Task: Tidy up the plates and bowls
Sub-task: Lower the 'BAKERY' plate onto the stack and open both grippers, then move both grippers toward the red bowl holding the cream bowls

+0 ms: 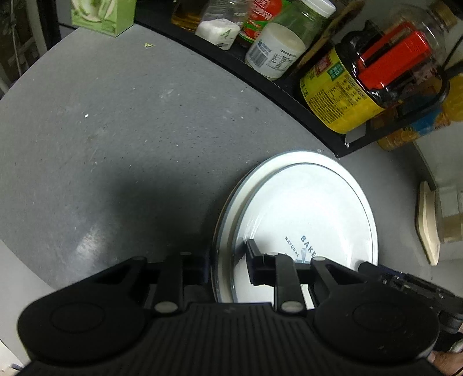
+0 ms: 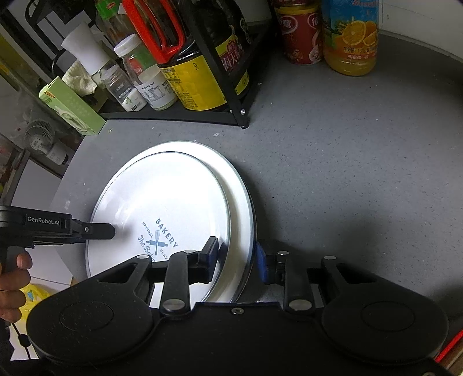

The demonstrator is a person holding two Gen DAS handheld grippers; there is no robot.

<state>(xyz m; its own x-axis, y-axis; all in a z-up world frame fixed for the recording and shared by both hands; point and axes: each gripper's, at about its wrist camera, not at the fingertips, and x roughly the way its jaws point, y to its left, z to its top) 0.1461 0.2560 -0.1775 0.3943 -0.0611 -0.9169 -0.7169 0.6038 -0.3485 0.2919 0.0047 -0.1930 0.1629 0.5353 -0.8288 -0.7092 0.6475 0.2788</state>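
Note:
Two white plates are stacked on the grey counter. The smaller top plate [image 1: 303,208] [image 2: 167,199] bears a blue "BAKERY" print and sits off-centre on the larger bottom plate [image 1: 231,219] [image 2: 241,202]. My left gripper [image 1: 228,266] [image 2: 99,231] straddles the plates' left rim, one finger over the top plate. My right gripper [image 2: 237,257] straddles the right rim, one finger on the plate and one outside it. Both jaws stand apart around the rims. The right gripper's tip [image 1: 373,267] shows in the left wrist view.
A black rack [image 2: 231,115] [image 1: 260,84] with sauce bottles and spice jars stands behind the plates. A green box [image 2: 72,110] [image 1: 104,17] sits at its left. A red can [image 2: 301,31] and an orange juice bottle [image 2: 350,37] stand at back right. The counter edge lies left.

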